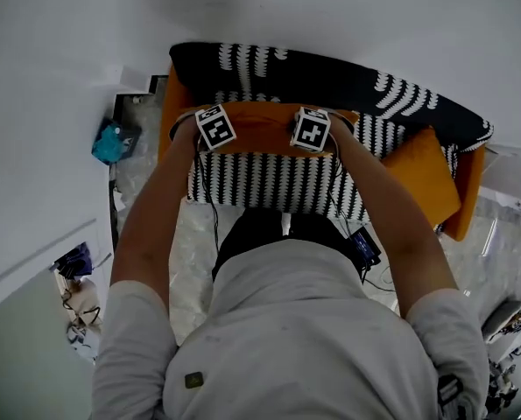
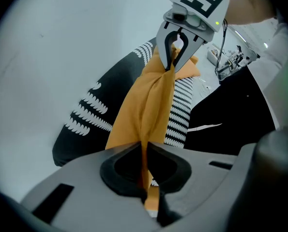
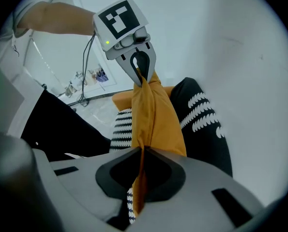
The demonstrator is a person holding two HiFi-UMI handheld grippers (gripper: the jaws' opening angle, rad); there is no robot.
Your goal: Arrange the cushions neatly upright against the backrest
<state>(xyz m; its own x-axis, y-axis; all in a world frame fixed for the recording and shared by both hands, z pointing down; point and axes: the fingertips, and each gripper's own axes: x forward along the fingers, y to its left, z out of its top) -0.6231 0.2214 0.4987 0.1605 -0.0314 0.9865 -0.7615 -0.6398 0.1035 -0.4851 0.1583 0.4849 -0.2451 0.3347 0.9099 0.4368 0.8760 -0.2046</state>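
Left gripper (image 2: 147,197) and right gripper (image 3: 138,192) each clamp one corner of the cushion (image 1: 260,140), holding it upright for placement against the backrest (image 1: 330,79).

Orange sofa (image 1: 169,103); black-and-white patterned cover (image 1: 330,77) over backrest and seat; orange cushion (image 1: 422,178) at its right end

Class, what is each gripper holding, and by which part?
The left gripper and the right gripper both pinch the orange cushion by the fabric along one edge.

A lived-in home room: a sofa (image 1: 330,77) against a white wall (image 1: 59,51), clutter (image 1: 78,297) on the pale floor (image 1: 188,265).
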